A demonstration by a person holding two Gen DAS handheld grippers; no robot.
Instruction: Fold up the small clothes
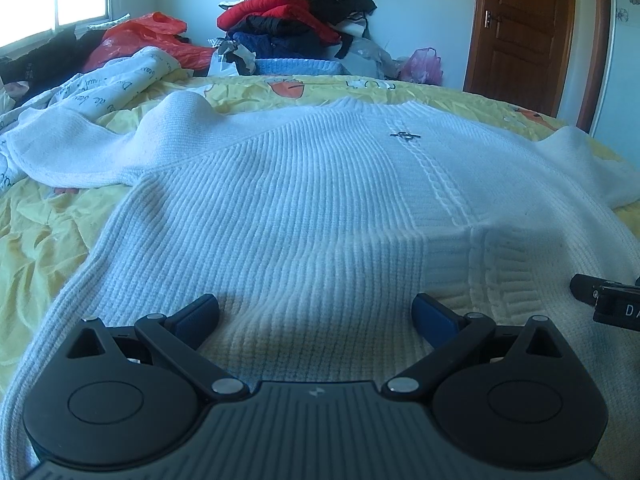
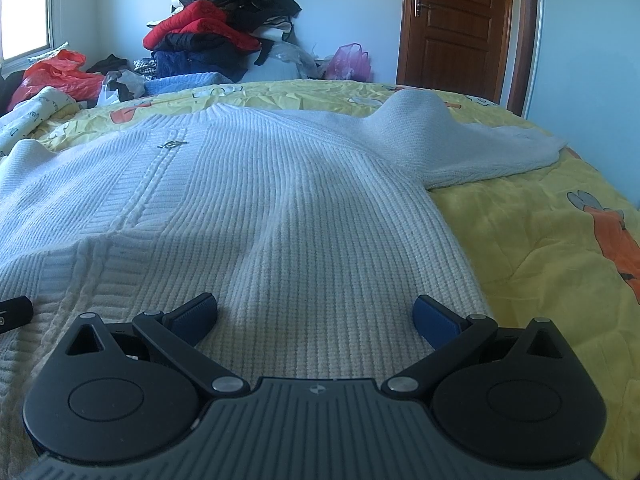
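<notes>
Lying flat on the bed (image 2: 540, 232), the sweater (image 1: 304, 200) is spread face up, collar away from both cameras, one sleeve (image 1: 80, 148) out to the left and the other sleeve (image 2: 480, 152) out to the right. The left tool (image 1: 316, 314) and right tool (image 2: 316, 314) both hover low over the hem with fingers spread wide, pinching nothing.

Folding looks not yet begun. A good start, I judge, is to bring each sleeve in across the chest before doubling the body. Take the knit near a cuff or side seam, pinching one layer cleanly, and lift little so the ribbing does not drag or bunch.

To the right, bare yellow bedding leaves room to swing. To the left, a printed quilt (image 1: 100, 84) lies against the sleeve, possibly under its cuff, though the view is unclear. Beyond the collar sits a clothes pile (image 2: 216, 32), well apart.
</notes>
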